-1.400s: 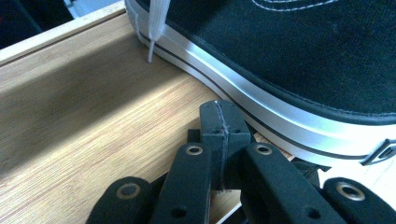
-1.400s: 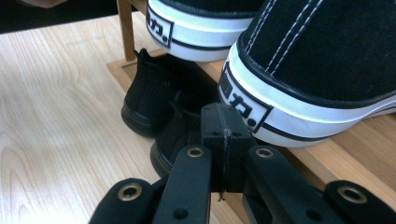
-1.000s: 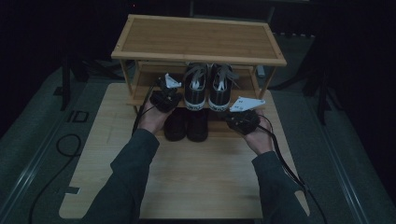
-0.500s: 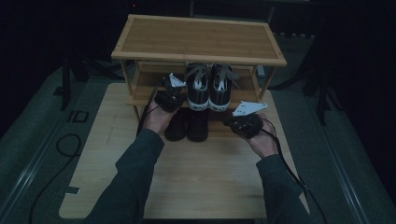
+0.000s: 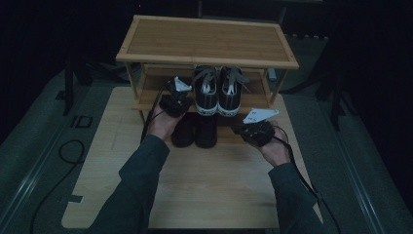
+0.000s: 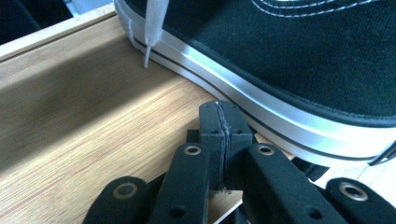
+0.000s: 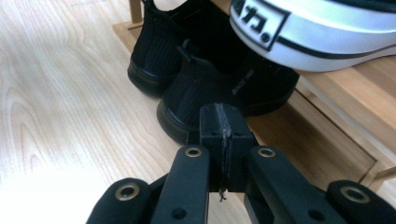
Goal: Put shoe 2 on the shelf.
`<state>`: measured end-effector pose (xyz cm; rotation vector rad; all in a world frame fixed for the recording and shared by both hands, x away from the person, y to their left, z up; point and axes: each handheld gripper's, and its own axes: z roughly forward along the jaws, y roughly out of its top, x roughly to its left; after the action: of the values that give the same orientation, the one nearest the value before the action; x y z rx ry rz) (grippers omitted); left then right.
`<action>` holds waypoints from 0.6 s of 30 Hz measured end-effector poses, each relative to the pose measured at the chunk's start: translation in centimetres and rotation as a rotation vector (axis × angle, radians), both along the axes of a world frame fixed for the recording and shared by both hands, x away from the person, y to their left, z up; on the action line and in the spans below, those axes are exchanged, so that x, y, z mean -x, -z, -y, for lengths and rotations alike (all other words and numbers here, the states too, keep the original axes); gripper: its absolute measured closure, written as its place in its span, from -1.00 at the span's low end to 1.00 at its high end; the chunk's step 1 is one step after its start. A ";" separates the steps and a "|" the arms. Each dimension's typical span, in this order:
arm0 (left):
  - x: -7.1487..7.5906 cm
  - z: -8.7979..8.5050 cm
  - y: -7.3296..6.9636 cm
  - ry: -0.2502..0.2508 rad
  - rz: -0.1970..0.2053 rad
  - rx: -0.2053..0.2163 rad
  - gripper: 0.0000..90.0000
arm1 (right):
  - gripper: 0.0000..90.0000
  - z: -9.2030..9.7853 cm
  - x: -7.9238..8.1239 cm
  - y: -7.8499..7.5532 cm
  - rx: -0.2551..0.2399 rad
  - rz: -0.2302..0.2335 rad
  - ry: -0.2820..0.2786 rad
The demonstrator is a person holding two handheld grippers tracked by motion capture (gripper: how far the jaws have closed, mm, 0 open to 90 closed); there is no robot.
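Note:
A pair of black-and-white sneakers [image 5: 216, 95] stands on the lower shelf of a wooden shoe rack [image 5: 209, 41], heels toward me. A pair of black shoes [image 5: 195, 130] sits below them on the wooden board. My left gripper [image 5: 176, 100] is at the sneakers' left side. In the left gripper view it is shut and empty [image 6: 219, 116], tips close to the white sole of the left sneaker [image 6: 289, 56]. My right gripper [image 5: 243, 130] hovers right of the black shoes, shut with nothing in it [image 7: 223, 126], pointing at a black shoe's heel [image 7: 205, 88].
A white lace [image 6: 152, 28] hangs down onto the shelf [image 6: 93, 121]. The light wooden board [image 5: 214, 190] spreads out toward me. The sneaker's heel [image 7: 317, 32] overhangs the shelf edge [image 7: 336, 116]. A cable [image 5: 68, 151] lies on the grey floor to the left.
My right gripper has drifted slightly nearer to me and lower. The left gripper has hardly moved, and both stay shut.

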<state>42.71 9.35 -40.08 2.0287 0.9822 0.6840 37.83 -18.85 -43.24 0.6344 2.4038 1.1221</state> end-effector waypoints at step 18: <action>0.4 -1.5 -0.4 0.006 0.010 -0.008 0.97 | 0.92 0.2 0.1 1.0 0.008 -0.030 0.000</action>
<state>42.30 10.82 -39.73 2.0323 0.9694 0.6948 37.74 -19.02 -44.25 0.6528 2.4320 1.1095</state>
